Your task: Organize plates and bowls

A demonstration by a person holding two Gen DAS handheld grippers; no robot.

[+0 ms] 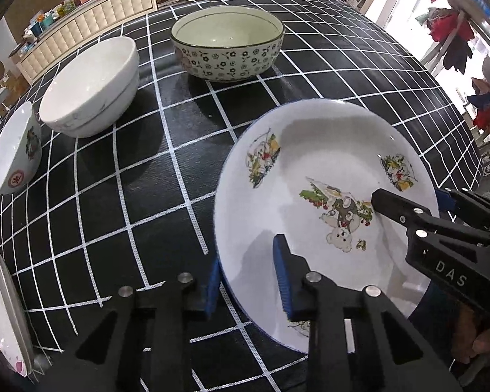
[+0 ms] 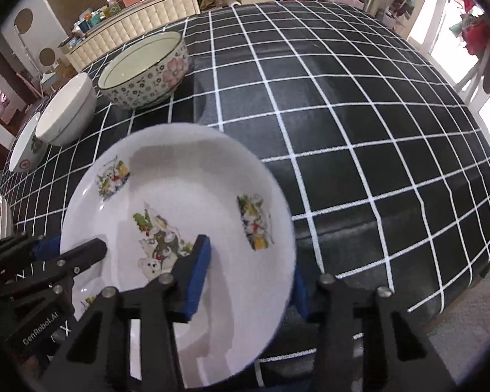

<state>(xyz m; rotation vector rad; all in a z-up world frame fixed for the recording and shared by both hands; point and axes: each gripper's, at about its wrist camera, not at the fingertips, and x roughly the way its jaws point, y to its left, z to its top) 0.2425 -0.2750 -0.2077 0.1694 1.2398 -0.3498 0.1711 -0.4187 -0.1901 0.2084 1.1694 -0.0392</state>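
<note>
Fingers of the left gripper straddle the near rim of the cartoon plate, blue pads either side, seemingly clamped. The right gripper pinches the opposite rim likewise. That plate sits at the tabletop edge: glazed, stiff, slippery, breakable, so the rim is the sensible hold. Three bowls, including the floral bowl, wait beyond.

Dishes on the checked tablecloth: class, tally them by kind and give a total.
Bowls: 3, floral bowl, plain white bowl, small bowl.
Plates: 2, cartoon plate, plate at the left edge.
Total: 5
</note>
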